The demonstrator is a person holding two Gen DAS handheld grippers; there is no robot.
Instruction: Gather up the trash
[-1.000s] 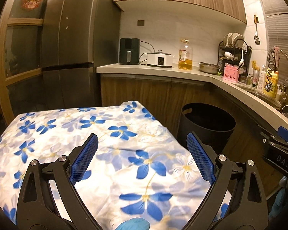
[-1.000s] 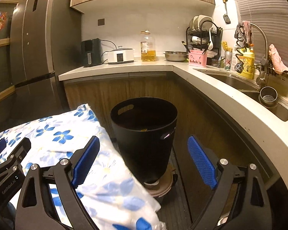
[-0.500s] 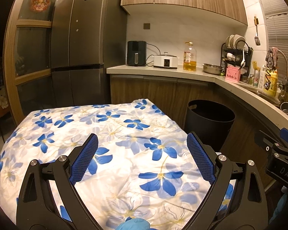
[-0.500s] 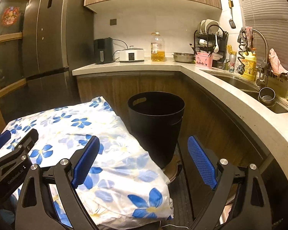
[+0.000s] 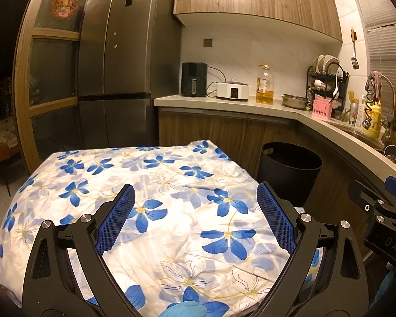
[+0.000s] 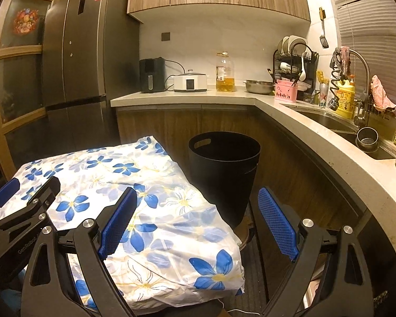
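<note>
Right wrist view shows one black trash bin [image 6: 224, 169] on the floor, just beside the right edge of one table under a blue-flowered cloth [image 6: 134, 185] and in front of the wooden cabinets below the counter [image 6: 316, 137]. I cannot see into the bin from either view. My right gripper [image 6: 196, 224] hangs with its jaws spread wide and nothing between them, over the cloth's corner nearest the bin. My left gripper [image 5: 195, 219] is likewise spread and empty, over the middle of the cloth. Only the right view shows the sink basin [image 6: 327, 121] right of the bin; only the left view shows a blue glove tip [image 5: 183, 310] at its bottom edge.
</note>
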